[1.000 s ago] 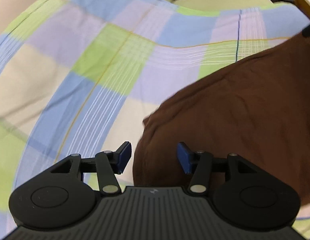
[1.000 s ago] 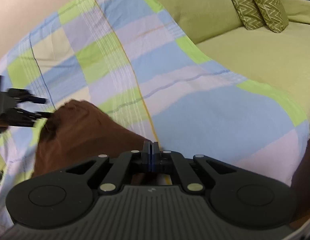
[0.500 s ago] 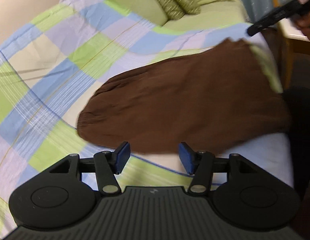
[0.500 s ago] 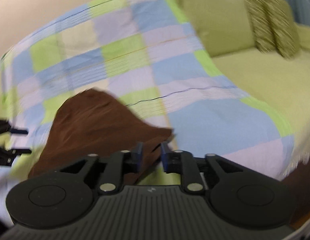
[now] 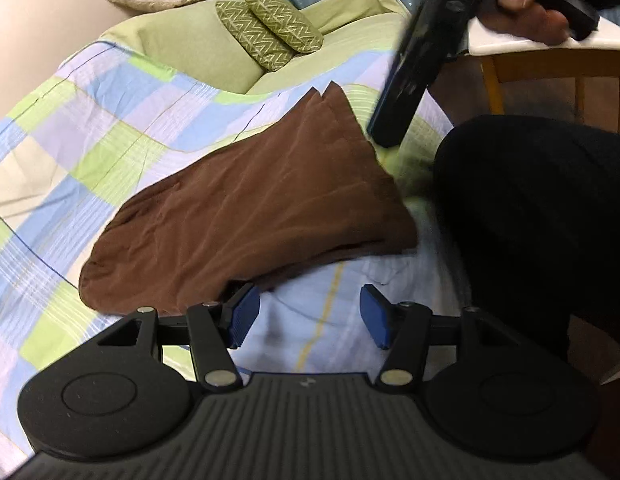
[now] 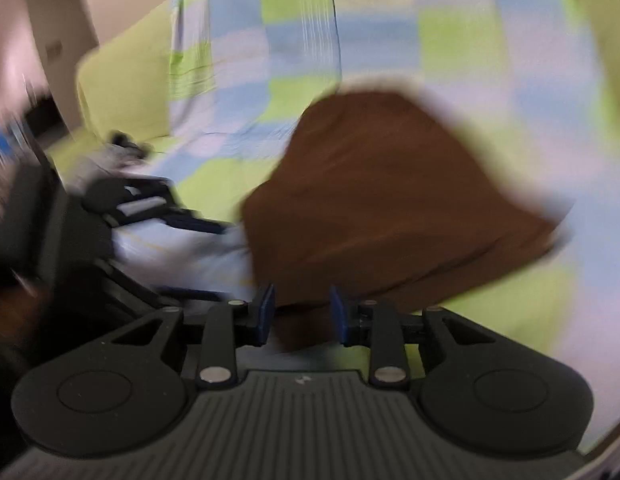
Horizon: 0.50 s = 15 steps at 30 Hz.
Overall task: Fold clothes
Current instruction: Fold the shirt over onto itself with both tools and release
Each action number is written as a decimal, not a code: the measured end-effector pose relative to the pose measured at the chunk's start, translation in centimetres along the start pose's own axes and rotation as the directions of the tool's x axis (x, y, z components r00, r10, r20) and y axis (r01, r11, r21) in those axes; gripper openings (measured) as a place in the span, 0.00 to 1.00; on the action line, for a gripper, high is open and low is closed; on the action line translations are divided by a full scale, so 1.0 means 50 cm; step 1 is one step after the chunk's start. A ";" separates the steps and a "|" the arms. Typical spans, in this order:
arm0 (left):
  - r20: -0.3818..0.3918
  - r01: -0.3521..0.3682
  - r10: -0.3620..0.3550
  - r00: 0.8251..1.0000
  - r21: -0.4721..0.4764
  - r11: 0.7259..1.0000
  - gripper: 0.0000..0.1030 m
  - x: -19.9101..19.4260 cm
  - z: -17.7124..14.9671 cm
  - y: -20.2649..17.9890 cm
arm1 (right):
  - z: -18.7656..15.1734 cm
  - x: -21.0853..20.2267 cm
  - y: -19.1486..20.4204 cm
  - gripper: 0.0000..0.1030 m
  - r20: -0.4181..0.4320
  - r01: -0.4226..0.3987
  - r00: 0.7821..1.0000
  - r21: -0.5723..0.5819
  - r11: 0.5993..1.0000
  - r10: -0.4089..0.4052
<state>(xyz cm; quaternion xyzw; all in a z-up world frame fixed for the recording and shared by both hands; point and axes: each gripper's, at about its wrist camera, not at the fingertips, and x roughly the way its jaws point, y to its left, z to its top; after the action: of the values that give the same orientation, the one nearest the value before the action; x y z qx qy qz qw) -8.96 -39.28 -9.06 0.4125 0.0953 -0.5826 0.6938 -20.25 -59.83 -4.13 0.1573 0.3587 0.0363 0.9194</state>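
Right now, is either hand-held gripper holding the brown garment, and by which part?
Neither. The left hand-held gripper stands open over the checked blanket. The right hand-held gripper is opening, its pads off the brown garment's edge.

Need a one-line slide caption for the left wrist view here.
Left gripper, fingers apart and empty, hovers beside a folded brown garment on a checked blanket.

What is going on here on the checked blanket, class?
A person is folding a brown garment on a checked blanket spread over a green sofa, with a handheld gripper in each hand. The left gripper is open over bare blanket at the garment's near edge. The right gripper has its jaws opening, with brown cloth showing between them but not pinched.
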 end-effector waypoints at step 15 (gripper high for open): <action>0.052 -0.016 0.019 0.998 -0.055 0.998 0.64 -0.040 -0.015 -0.013 | -0.087 0.114 -0.088 0.28 0.208 -0.169 0.977 0.603 0.780 0.051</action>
<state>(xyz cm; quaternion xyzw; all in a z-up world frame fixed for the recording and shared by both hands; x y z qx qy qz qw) -9.88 -37.32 -8.61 0.3786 0.0892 -0.5844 0.7122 -19.14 -61.84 -12.23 0.4724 0.2565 -0.0437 0.8421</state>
